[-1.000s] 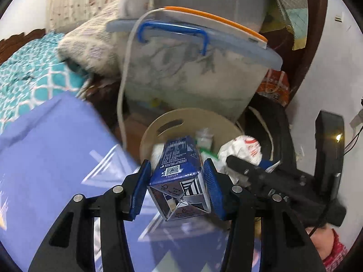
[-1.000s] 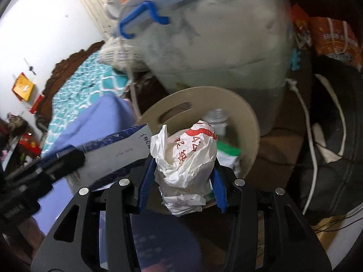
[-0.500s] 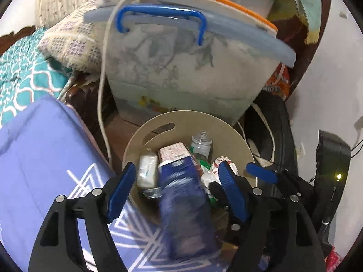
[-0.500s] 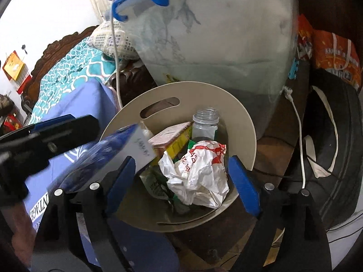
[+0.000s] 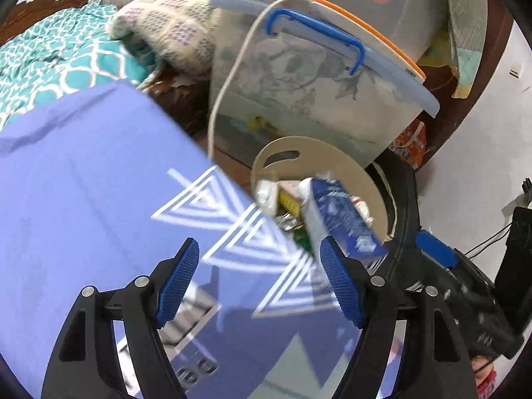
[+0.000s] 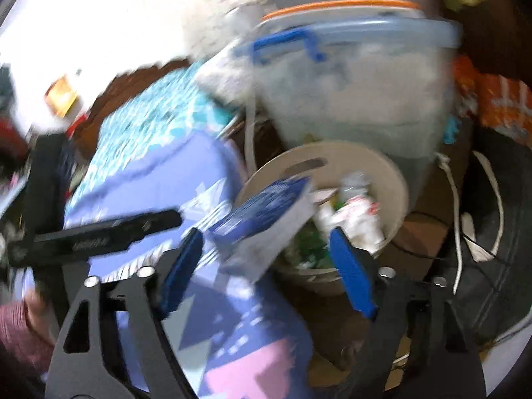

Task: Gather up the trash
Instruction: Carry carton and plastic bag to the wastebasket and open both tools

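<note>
A round beige trash bin (image 5: 352, 169) (image 6: 392, 179) stands beside the bed and holds several pieces of trash. A blue and white milk carton (image 5: 339, 216) (image 6: 266, 219) leans on the bin's near rim, tilted. A crumpled white and red paper wrapper (image 6: 360, 216) lies inside the bin. My left gripper (image 5: 262, 282) is open and empty, over the purple bedsheet (image 5: 83, 199), left of the bin. My right gripper (image 6: 266, 272) is open and empty, just in front of the bin. The right wrist view is blurred.
A big clear storage box (image 5: 316, 99) with a blue handle stands behind the bin. A white cable (image 5: 226, 96) hangs down its side. A black bag (image 6: 498, 232) lies right of the bin. A teal quilt (image 5: 50, 63) and pillow (image 5: 173, 26) lie on the bed.
Both grippers opened: the left let go of the milk carton and the right let go of the paper wrapper, both now at the bin. Both grippers have drawn back from the bin.
</note>
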A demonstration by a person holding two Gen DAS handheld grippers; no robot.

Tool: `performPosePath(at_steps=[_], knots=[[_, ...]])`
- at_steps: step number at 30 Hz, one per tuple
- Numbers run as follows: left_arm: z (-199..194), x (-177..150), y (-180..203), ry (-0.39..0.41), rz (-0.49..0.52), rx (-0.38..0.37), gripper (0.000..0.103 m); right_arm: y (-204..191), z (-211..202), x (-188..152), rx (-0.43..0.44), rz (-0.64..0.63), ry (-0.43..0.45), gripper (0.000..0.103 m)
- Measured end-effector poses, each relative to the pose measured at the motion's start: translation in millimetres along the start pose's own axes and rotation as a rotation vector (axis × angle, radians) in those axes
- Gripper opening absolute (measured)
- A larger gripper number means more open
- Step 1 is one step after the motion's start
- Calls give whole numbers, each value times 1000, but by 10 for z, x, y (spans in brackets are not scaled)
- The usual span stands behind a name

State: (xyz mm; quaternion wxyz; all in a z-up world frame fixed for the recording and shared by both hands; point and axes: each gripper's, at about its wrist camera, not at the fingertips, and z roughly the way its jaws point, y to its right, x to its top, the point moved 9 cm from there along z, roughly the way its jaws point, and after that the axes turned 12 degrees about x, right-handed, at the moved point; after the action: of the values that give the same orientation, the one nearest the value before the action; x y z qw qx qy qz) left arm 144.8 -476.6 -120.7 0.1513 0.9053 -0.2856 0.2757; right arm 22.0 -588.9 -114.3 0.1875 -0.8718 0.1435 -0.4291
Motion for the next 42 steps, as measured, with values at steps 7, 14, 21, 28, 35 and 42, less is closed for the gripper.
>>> performPosePath(at_steps=[7,14,21,28,35,42], knots=[[247,-227,-170,-55,3,71,70,274,480,211,-133,-19,-65,60],[229,-273,-164,-28,32,85,70,427,649,114,-156,-7,-123,51],[227,-276,-97,-20,57,80,70,429,564,239,-159,1,-94,51],[228,-273,-151,-28,35,89,70,254,550,382,-111,14,-49,52],[102,-328,-271,-14,9,136,71,425,815,489,-273,-32,-131,51],[-245,-392,-610,47,-24,217,71,555,648,360,-267,88,-97,52]])
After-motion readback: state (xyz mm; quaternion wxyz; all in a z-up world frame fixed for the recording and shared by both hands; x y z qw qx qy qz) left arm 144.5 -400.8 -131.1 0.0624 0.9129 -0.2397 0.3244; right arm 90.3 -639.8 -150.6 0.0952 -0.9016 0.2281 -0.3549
